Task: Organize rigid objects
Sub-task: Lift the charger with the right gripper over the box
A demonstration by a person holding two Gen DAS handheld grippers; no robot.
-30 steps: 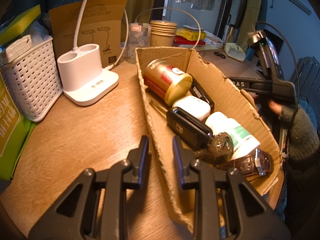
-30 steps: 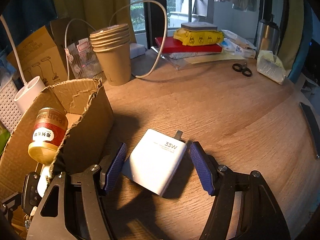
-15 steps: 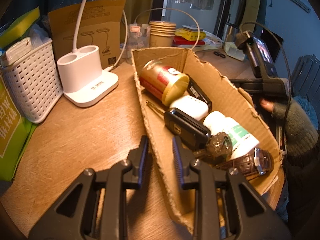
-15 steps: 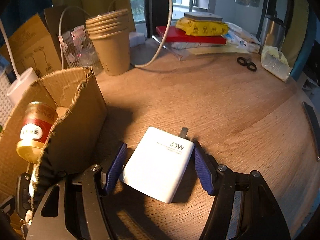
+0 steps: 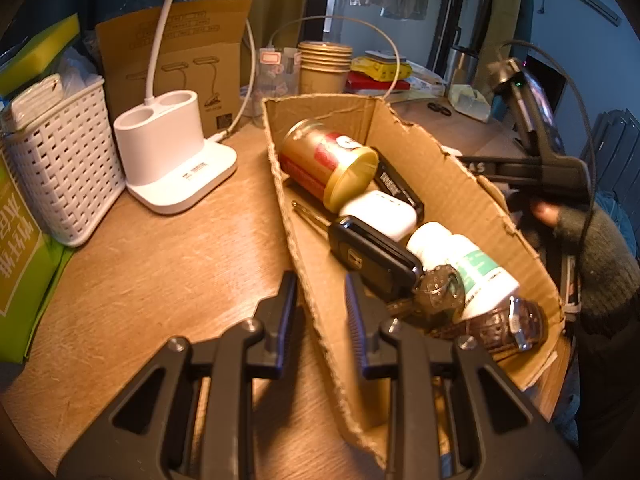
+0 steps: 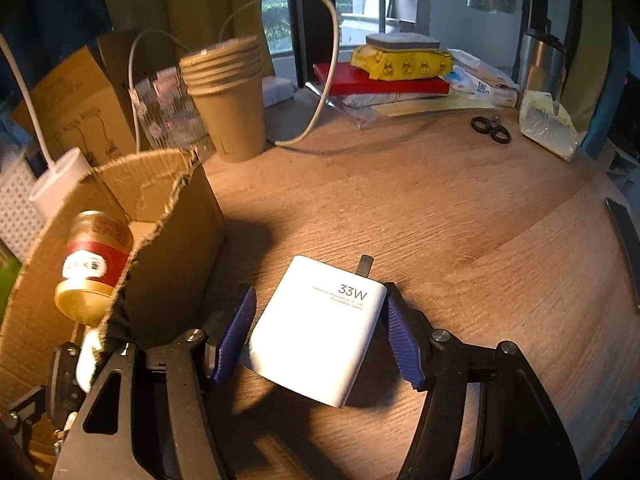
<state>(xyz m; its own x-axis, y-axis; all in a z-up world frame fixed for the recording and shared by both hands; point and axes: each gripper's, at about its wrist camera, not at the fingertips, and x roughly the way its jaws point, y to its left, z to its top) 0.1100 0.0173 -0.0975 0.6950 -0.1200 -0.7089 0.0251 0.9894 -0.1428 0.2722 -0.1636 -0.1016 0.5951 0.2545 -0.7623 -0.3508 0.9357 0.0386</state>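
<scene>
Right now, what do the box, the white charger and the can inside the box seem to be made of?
Box: corrugated cardboard, matte brown; torn, fluted edges show. Charger: probably hard plastic, smooth white with slight sheen, printed "33W". Can: likely metal, with glossy gold and red print; its gold end may be a plastic lid.

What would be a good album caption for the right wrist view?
Right gripper jaws closing around a white 33W charger lying on the wooden table beside the cardboard box.

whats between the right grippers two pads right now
The white 33W charger lies on the wooden table between the right gripper pads, whose jaws are closing around it. The right wrist view shows this.
</scene>
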